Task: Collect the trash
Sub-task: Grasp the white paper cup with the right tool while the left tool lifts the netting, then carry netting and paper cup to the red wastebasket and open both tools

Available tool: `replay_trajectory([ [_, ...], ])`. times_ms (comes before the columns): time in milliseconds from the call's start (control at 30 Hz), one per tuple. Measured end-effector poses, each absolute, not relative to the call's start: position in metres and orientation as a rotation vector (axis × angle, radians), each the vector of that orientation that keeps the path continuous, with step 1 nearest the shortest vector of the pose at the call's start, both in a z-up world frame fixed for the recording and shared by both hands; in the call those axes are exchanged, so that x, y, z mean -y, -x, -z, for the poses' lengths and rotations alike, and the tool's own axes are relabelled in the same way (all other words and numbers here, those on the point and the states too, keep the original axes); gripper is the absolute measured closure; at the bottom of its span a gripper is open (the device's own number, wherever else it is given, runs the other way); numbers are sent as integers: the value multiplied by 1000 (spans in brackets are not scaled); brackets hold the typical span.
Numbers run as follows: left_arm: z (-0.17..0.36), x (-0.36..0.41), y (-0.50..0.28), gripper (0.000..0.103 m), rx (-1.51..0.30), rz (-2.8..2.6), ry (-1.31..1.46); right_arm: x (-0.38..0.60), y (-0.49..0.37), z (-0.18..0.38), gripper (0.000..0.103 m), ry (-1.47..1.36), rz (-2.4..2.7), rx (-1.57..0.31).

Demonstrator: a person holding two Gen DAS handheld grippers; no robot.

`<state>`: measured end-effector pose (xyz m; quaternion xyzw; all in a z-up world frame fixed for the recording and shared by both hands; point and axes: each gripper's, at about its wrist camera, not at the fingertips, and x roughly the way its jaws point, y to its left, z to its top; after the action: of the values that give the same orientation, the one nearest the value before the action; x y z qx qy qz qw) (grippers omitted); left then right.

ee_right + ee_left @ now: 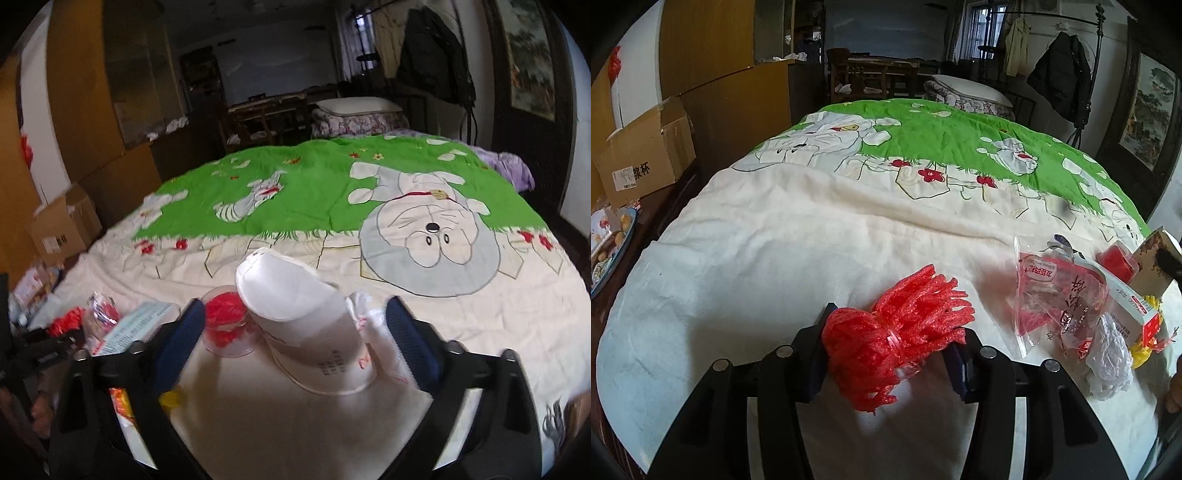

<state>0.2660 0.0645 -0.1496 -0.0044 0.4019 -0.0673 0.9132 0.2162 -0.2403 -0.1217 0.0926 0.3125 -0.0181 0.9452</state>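
My left gripper [886,360] is shut on a red foam net bundle [897,332], held just above the white bedspread [775,251]. To its right lie clear red-printed bags [1060,291], a white carton [1126,299], crumpled plastic [1108,362] and a yellow scrap [1143,356]. In the right wrist view, my right gripper [295,332] has its blue pads [181,343] against a cluster of three things. These are a clear cup with red filling [225,325], a white face mask [303,325] and white crumpled tissue [373,332]. The left pad touches the cup and the right pad touches the tissue.
The green cartoon quilt [314,192] covers the far half of the bed. A cardboard box [646,155] and a plate of snacks [613,236] stand off the bed's left side. Pillows [967,92] and a coat rack [1067,74] are at the far end.
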Motion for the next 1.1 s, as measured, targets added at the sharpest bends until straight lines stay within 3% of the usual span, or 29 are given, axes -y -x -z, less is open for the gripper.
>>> replay_trajectory([
  [33,149,-65,-267,50,-829,141,10,241,-216,123,49,-195,28,-640],
  [100,148,-66,-266,52,-824,150,17,243,-209,117,70,-200,28,-610],
  [600,96,-82,-210,56,-737,195,102,239,-144,55,70,-275,-91,-471],
  [1100,41,-122,-100,56,-626,120,100,192,-77,10,70,-288,-284,-393],
])
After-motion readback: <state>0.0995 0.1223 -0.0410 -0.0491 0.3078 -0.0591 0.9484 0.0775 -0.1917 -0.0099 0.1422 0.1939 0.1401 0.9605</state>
